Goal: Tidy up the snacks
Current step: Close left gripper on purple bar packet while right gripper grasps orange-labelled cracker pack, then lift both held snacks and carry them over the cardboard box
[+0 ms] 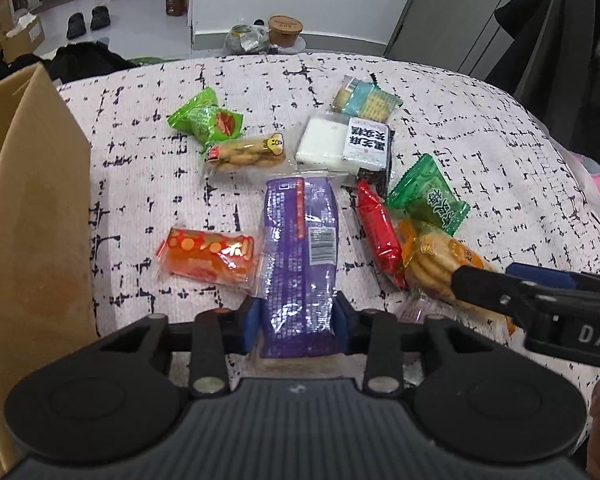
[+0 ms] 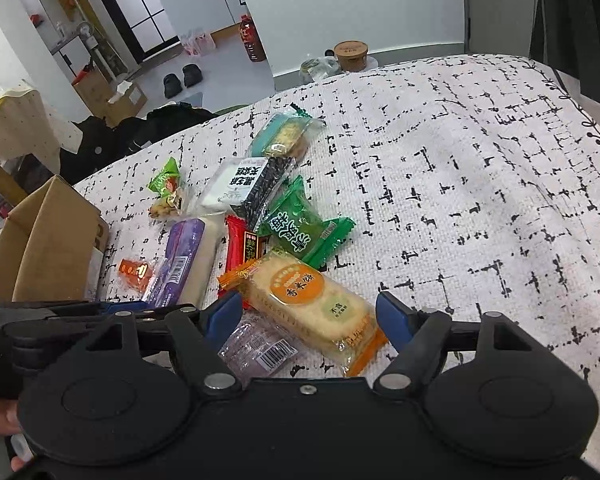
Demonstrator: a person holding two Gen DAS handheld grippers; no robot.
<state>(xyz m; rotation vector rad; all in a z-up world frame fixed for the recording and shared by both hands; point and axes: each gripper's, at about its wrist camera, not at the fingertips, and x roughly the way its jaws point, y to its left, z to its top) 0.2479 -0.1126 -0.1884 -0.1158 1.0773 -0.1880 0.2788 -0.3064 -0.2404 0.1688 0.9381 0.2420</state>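
My left gripper [image 1: 296, 320] is pinching the near end of the purple packet [image 1: 300, 248]; both blue pads press on its sides, and the packet lies flat on the surface [image 1: 480, 128], stretching straight ahead of the gripper. The orange candy pack [image 1: 208, 258] sits just left of that gripper, nearly touching the packet. My right gripper [image 2: 310, 316] is spread wide, its jaws standing on either side of the rice cracker pack [image 2: 308, 304] without pressing on it; a small purple wrapper [image 2: 260, 346] lies partly under that pack, close in front of the gripper's left jaw. I judge this the pick-up step. The cardboard box [image 1: 32, 208] stands to the left of my left gripper, and it looks the likely place for the snacks. Next I should lift the purple packet clear of its neighbours and carry it left, and bring the right jaws together on the cracker pack alone, without catching the wrapper beneath.
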